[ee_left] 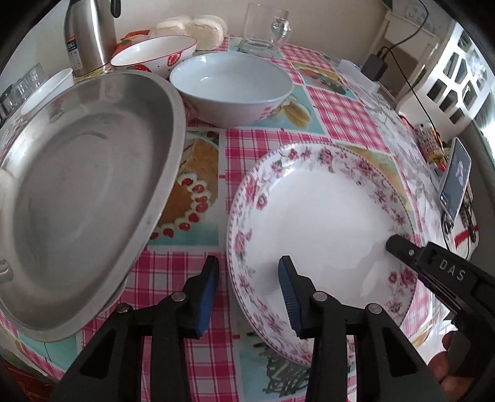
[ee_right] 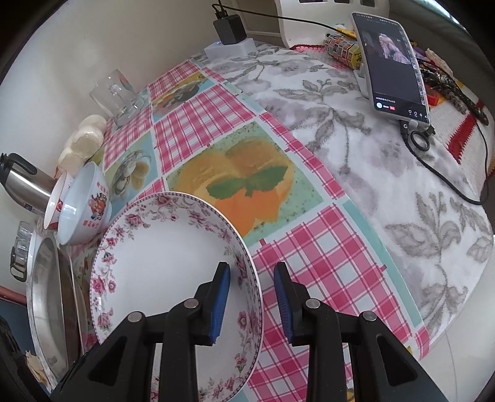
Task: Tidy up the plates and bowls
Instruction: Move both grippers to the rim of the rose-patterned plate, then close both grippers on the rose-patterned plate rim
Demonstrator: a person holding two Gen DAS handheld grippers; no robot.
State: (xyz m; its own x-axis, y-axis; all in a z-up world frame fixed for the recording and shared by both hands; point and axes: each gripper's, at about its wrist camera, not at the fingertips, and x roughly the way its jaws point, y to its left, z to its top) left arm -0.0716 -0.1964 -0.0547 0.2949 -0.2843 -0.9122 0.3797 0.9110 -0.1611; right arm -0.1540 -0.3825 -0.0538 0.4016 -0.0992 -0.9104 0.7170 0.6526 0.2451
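Observation:
A white plate with a pink floral rim [ee_left: 324,216] [ee_right: 161,247] lies on the checked tablecloth. My left gripper [ee_left: 247,293] straddles its near-left rim, one blue pad outside and one over the white inside, with cloth still showing beside the rim, so it is open. My right gripper [ee_right: 252,297] is shut on the opposite rim, and one of its fingertips [ee_left: 399,245] rests on the plate's inside. That side of the plate looks slightly raised. A large steel platter [ee_left: 77,191] sits to the left. Behind it stand a white bowl [ee_left: 230,83] and a strawberry-patterned bowl [ee_left: 154,54].
A steel thermos [ee_left: 89,34], white buns [ee_left: 191,26] and a glass mug [ee_left: 263,27] line the back of the table. A phone [ee_right: 393,62] stands propped at the right with cables and a charger. A hand [ee_left: 445,365] holds the right gripper.

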